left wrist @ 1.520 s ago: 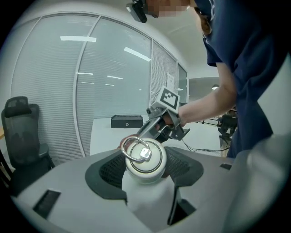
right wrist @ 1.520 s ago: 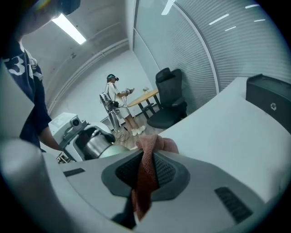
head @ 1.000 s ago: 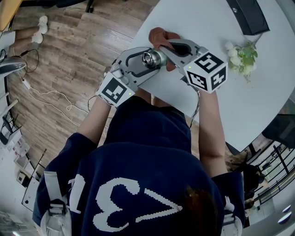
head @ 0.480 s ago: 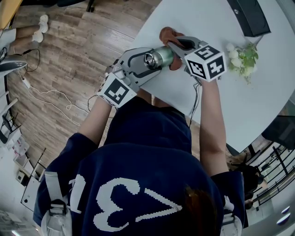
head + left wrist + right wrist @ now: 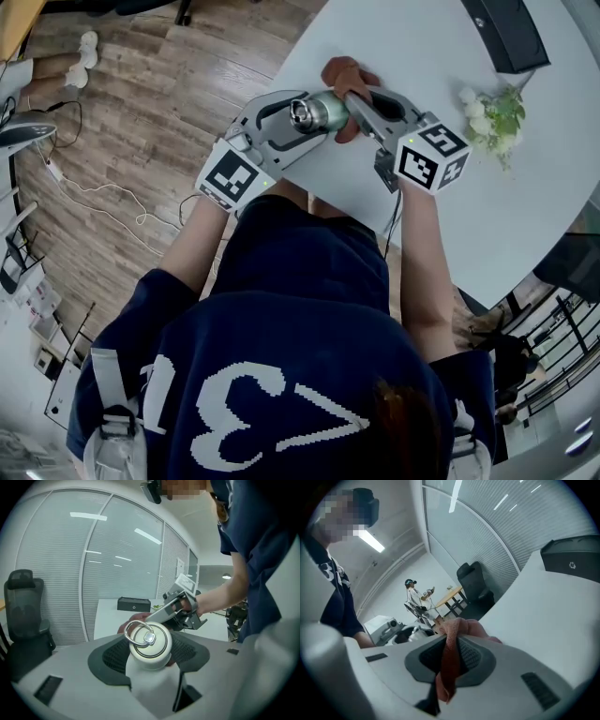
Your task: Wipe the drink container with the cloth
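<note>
The drink container (image 5: 321, 112) is a smooth metal bottle with a ring on its lid. It looks rigid and dent-resistant but slick, and if it is full it is probably fairly heavy. The left tool (image 5: 149, 660) is clamped on its body, lid end towards the tool's own camera, so it hangs above the table's (image 5: 441, 187) near edge rather than resting on it. The plain cylindrical body is the sensible place to grip; the ring would let it swing.

The cloth (image 5: 447, 667) is reddish, soft and limp. It is pinched between the closed jaws of the right tool (image 5: 450, 656), and the loose bunch lies against the bottle at its 1 o'clock side in the head view. A limp cloth slips easily, so a firm pinch matters.

The table is white, smooth and rounded, with a small posy (image 5: 492, 112) at 3 o'clock of the bottle and a black box (image 5: 506, 33) at 1 o'clock. Wooden floor (image 5: 141, 112) lies at 9 o'clock, and an office chair (image 5: 23, 616) stands by a glass wall with blinds.
</note>
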`<state>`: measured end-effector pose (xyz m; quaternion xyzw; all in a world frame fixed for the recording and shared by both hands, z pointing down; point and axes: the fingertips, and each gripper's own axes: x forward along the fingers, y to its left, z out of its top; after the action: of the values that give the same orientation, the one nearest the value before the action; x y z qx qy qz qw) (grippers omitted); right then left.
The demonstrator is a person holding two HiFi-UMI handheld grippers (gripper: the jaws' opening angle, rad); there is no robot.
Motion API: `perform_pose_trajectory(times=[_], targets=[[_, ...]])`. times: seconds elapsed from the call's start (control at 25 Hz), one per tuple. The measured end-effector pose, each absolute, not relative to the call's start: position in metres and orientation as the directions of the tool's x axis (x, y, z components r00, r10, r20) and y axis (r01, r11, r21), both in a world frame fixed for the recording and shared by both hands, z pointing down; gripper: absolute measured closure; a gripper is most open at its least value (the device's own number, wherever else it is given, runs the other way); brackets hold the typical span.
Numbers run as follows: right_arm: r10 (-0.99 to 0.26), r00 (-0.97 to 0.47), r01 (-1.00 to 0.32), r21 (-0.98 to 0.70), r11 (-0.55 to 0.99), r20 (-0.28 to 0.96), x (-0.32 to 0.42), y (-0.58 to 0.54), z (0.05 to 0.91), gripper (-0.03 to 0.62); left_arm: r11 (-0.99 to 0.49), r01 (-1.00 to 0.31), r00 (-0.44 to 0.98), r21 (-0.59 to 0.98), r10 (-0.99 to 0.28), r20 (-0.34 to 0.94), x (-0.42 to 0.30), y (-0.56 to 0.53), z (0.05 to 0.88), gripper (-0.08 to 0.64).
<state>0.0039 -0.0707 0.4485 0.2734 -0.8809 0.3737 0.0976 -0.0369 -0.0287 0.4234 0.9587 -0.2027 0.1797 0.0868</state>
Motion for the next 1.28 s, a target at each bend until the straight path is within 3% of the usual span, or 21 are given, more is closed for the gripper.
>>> perform_pose_trajectory(times=[0.28, 0.84, 1.28], targets=[[-0.445, -0.845, -0.534, -0.499, 0.682, 0.297, -0.025, -0.057, 0.406, 0.541, -0.876, -0.459, 0.844, 0.15, -0.376, 0.382, -0.038, -0.038, 0.423, 0.288], [-0.615, -0.663, -0.74, -0.499, 0.451, 0.427, 0.042, -0.046, 0.48, 0.543, -0.822, -0.519, 0.826, 0.235, -0.411, 0.387, -0.037, -0.05, 0.423, 0.288], [-0.505, -0.814, -0.58, -0.347, 0.737, 0.287, -0.013, -0.027, 0.416, 0.541, -0.763, -0.546, 0.821, 0.345, -0.404, 0.404, -0.04, -0.067, 0.427, 0.288]])
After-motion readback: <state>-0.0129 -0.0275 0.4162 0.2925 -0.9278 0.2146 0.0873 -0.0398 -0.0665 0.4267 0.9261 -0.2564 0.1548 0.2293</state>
